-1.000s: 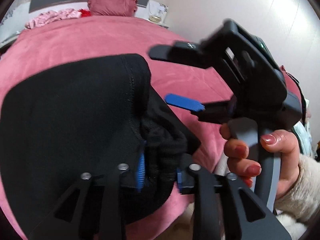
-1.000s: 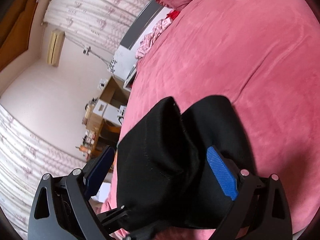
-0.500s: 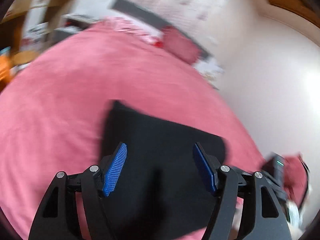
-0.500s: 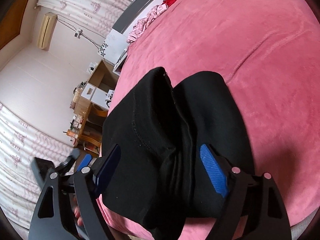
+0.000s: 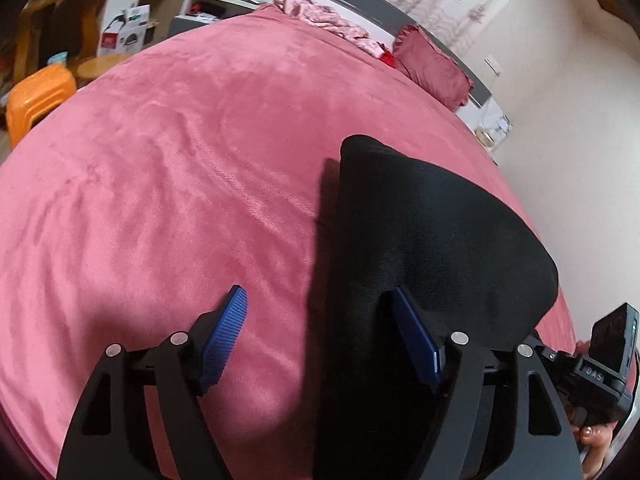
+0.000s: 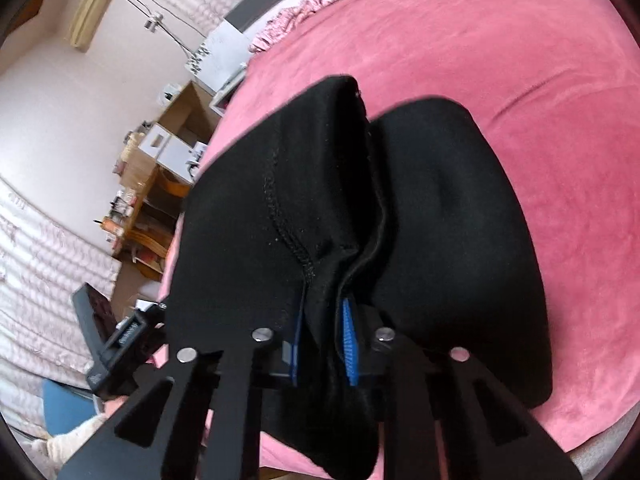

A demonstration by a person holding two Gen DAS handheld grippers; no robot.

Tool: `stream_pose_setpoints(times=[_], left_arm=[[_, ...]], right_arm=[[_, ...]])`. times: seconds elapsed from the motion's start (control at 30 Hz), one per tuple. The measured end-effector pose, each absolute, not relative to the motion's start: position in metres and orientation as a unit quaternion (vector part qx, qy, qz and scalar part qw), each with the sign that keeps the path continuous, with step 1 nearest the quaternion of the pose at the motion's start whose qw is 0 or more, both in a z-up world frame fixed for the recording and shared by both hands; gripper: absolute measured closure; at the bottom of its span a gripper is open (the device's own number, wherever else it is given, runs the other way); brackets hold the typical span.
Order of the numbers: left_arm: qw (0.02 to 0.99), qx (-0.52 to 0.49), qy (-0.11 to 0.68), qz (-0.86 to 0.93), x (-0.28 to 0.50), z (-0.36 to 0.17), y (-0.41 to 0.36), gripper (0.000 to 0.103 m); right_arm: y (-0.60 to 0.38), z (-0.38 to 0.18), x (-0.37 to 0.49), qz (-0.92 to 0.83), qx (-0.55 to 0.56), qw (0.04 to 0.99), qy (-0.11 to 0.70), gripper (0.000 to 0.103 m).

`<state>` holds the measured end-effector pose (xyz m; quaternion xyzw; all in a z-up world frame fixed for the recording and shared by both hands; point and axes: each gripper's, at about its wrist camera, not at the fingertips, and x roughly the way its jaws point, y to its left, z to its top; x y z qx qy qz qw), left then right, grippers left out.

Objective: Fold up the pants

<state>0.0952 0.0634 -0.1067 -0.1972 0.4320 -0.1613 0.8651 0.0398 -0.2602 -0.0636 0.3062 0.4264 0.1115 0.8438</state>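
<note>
The black pants lie folded in a thick bundle on the pink bed, near its front edge. My left gripper is open, its blue pads wide apart; the left edge of the bundle lies between them, untouched. In the right wrist view the pants show as two stacked folds. My right gripper is shut on the bunched near edge of the pants, blue pads pinching the fabric. The right gripper's body shows at the left view's lower right; the left gripper's body shows at the right view's lower left.
The pink bedspread stretches far ahead. A dark red pillow and pink clothes lie at the headboard. An orange stool and wooden shelves stand beside the bed. A wall runs along the right.
My left gripper let go of the pants, opened and swung away to the bundle's left side. My right gripper, open a second ago, closed on the bunched near edge.
</note>
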Motion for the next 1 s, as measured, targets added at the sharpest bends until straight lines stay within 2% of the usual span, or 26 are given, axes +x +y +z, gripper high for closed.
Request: stream_pose_setpoints(times=[0.17, 0.27, 0.5, 0.67, 0.73, 0.83, 1.0], left_arm=[[0.880, -0.132, 0.404, -0.215, 0.079, -0.080, 0.027, 0.029], [0.882, -0.086, 0.394, -0.244, 0.077, -0.071, -0.006, 0.029], [0.876, -0.013, 0.404, -0.263, 0.082, -0.081, -0.058, 0.028], [0.883, 0.075, 0.378, -0.267, 0.070, -0.092, -0.084, 0.019], [0.885, 0.092, 0.372, -0.264, 0.071, -0.094, -0.086, 0.019], [0.878, 0.057, 0.392, -0.270, 0.078, -0.084, -0.072, 0.017], [0.877, -0.044, 0.397, -0.267, 0.090, -0.044, -0.032, 0.017]], right_arm=[[-0.279, -0.013, 0.028, 0.118, 0.285, 0.874, 0.377, 0.090], [-0.293, -0.005, 0.020, 0.105, 0.278, 0.880, 0.370, 0.091], [-0.318, -0.047, 0.018, 0.051, 0.294, 0.860, 0.415, 0.091], [-0.333, -0.079, 0.020, 0.030, 0.321, 0.846, 0.425, 0.089], [-0.331, -0.075, 0.020, 0.027, 0.319, 0.847, 0.426, 0.085], [-0.327, -0.055, 0.014, 0.003, 0.301, 0.856, 0.420, 0.064], [-0.296, 0.000, 0.021, 0.037, 0.213, 0.899, 0.380, 0.062]])
